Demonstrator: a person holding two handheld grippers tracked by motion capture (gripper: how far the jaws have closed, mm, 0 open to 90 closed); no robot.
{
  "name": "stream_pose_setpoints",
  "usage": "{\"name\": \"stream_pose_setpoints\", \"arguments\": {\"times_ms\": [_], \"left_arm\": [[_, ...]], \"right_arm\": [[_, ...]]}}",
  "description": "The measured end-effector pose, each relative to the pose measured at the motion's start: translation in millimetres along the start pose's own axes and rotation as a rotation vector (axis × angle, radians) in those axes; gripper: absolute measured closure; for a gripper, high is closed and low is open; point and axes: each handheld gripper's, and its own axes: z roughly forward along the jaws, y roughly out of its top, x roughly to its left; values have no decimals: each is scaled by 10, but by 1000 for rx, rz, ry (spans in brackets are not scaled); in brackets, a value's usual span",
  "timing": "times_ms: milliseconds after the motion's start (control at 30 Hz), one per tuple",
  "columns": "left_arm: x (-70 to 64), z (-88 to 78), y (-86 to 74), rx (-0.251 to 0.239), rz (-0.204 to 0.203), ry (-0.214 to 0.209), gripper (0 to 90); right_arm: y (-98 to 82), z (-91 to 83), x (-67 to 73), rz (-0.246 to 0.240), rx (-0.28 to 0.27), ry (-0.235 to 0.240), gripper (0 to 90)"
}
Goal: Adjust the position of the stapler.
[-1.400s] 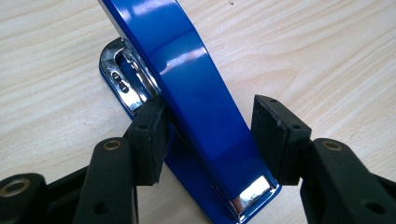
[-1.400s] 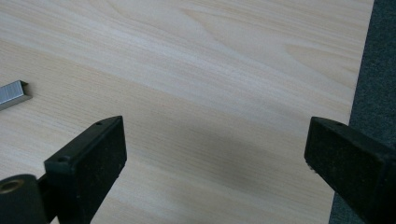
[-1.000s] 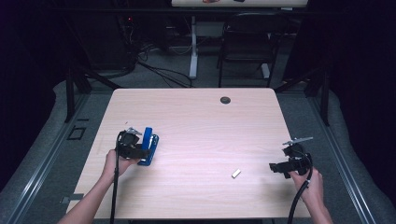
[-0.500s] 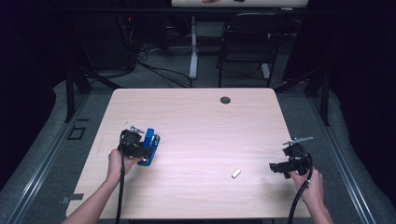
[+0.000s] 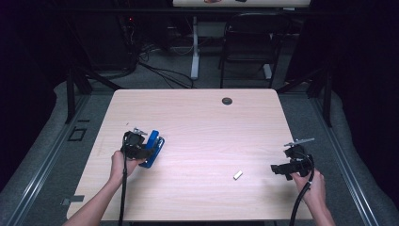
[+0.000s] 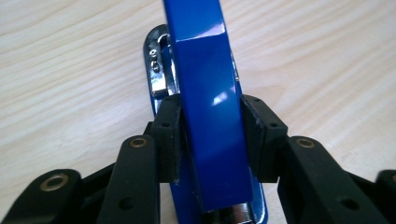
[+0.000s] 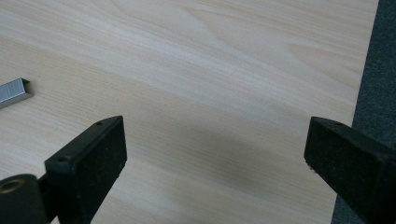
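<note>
A blue stapler [image 5: 153,147] lies on the left part of the wooden table [image 5: 197,122]. My left gripper [image 5: 140,149] reaches it from the left. In the left gripper view the stapler's glossy top arm [image 6: 210,116] runs up between the jaws. The jaws have just been closing, and both pads [image 6: 169,135] now press on its sides. My right gripper [image 5: 276,168] hovers low near the table's right edge. Its jaws [image 7: 215,140] stand wide open over bare wood. A small silver strip of staples [image 5: 238,174] lies to its left, and its end [image 7: 14,91] shows in the right gripper view.
A black round grommet [image 5: 227,100] sits near the table's far edge. Beyond the table stand a dark chair [image 5: 249,52] and a white desk leg [image 5: 194,47], with cables on the floor. The table's right edge [image 7: 364,93] runs close beside the right gripper.
The left forearm has shifted a little while its gripper stays at the stapler. The right gripper has kept still.
</note>
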Motion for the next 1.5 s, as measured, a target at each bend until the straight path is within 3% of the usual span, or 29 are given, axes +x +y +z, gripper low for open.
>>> {"name": "stream_pose_setpoints", "arguments": {"times_ms": [400, 767, 867, 900, 1133, 1200, 1267, 1500], "left_arm": [[-29, -17, -24, 4, 129, -73, 651], [-91, -12, -48, -10, 208, -134, 659], [-123, -10, -48, -8, 232, -136, 660], [-157, -1, -46, -12, 252, -161, 659], [-290, 15, -44, -13, 333, -207, 661], [-327, 10, -43, -11, 356, -180, 662], [-327, 16, -46, -15, 361, -216, 662], [-400, 28, -54, -25, 399, -236, 663]], "right_arm": [[-2, 5, -8, 1, 6, 2, 54], [-3, 22, -5, -3, 9, 5, 56], [-2, 27, -5, -4, 10, 8, 57], [-2, 26, -5, -4, 11, 8, 57], [-1, 18, 0, -9, 9, 12, 57], [-1, 19, 1, -11, 11, 11, 57], [-1, 22, -1, -14, 8, 10, 57], [2, 22, 10, -11, 11, 12, 58]]}}
